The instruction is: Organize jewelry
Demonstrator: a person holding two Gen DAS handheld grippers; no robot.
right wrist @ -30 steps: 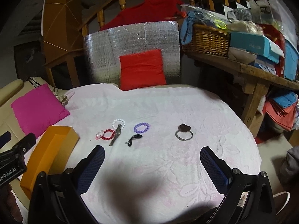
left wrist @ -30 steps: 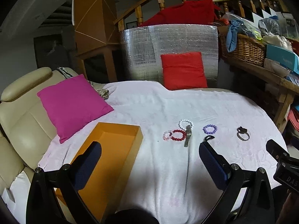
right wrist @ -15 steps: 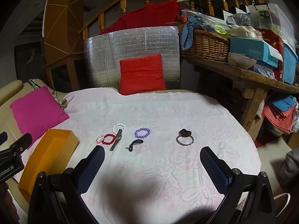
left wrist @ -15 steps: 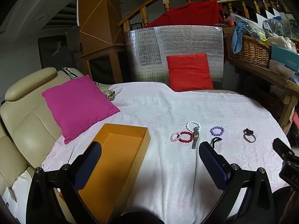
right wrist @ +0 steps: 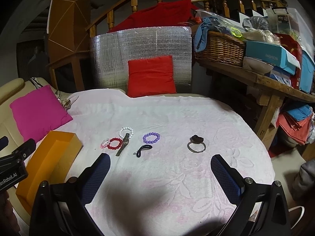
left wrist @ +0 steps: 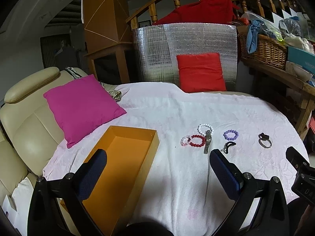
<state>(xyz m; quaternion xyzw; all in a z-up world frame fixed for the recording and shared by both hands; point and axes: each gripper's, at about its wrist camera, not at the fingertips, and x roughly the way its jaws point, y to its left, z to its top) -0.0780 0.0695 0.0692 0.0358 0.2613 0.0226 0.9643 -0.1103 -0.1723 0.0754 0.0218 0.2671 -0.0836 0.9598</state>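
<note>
Jewelry lies on a white cloth: a white bead bracelet (left wrist: 205, 128), a red one (left wrist: 197, 140), a small pink one (left wrist: 185, 140), a metal watch (left wrist: 207, 141), a purple bracelet (left wrist: 231, 135), a black piece (left wrist: 228, 146) and a silver ring with a dark top (left wrist: 265, 140). An open orange box (left wrist: 118, 169), with nothing inside, sits to their left. My left gripper (left wrist: 157, 169) is open, over the box's right edge. My right gripper (right wrist: 160, 170) is open and holds nothing, nearer than the ring (right wrist: 196, 144) and purple bracelet (right wrist: 151, 137).
A magenta cushion (left wrist: 80, 106) rests on a cream sofa (left wrist: 23, 129) at the left. A red cushion (left wrist: 199, 71) leans on a silver foil panel (left wrist: 185, 47) at the back. A wooden shelf with a wicker basket (right wrist: 218, 47) and boxes stands at the right.
Both views have shifted slightly, with the jewelry and box drifting right and a little lower in the left wrist view. Nothing on the cloth has moved. Both grippers stay open.
</note>
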